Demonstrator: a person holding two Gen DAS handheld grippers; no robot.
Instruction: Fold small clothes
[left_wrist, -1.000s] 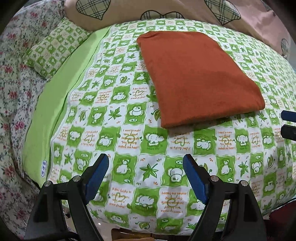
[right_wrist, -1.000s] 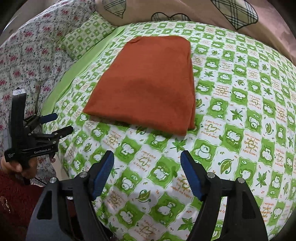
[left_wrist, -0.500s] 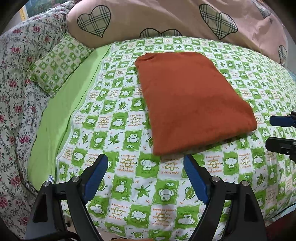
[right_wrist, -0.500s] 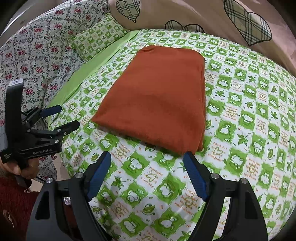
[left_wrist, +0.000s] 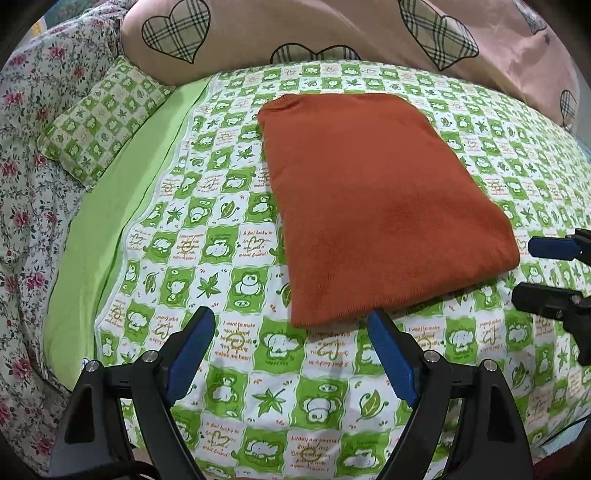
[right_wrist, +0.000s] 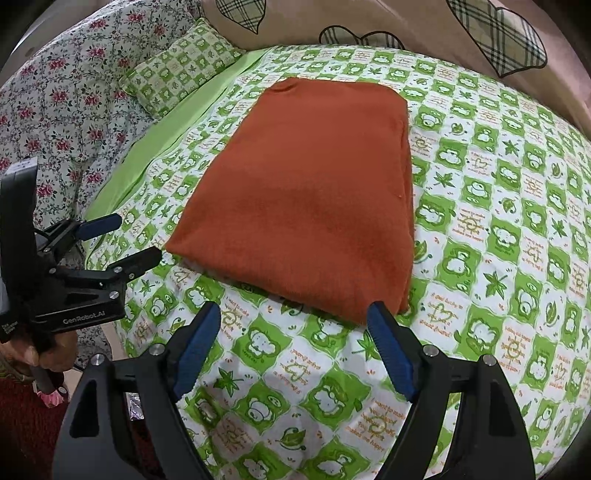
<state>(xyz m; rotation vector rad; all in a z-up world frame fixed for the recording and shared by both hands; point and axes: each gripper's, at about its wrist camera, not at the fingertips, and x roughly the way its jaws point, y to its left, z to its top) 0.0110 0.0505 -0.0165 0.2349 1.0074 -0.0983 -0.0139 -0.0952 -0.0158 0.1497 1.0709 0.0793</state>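
Note:
A folded rust-orange garment (left_wrist: 376, 199) lies flat as a neat rectangle on the green checked bedsheet (left_wrist: 229, 251). My left gripper (left_wrist: 291, 321) hovers open at its near left corner, nothing between the blue pads. My right gripper (right_wrist: 293, 312) hangs open over the near edge of the garment (right_wrist: 310, 184), also empty. Each wrist view catches the other tool: the left gripper (right_wrist: 133, 238) at the garment's left side, held by a hand, and the right gripper (left_wrist: 528, 269) at the far right edge.
A small checked pillow (left_wrist: 99, 133) and a floral quilt (left_wrist: 22, 177) lie to the left. A pink quilt with plaid hearts (left_wrist: 332, 29) is bunched along the back. The bed's near edge runs just below the grippers.
Both grippers have moved toward the garment, so its near edge now sits at their fingertips. The right jaws have spread slightly wider. The garment has not moved.

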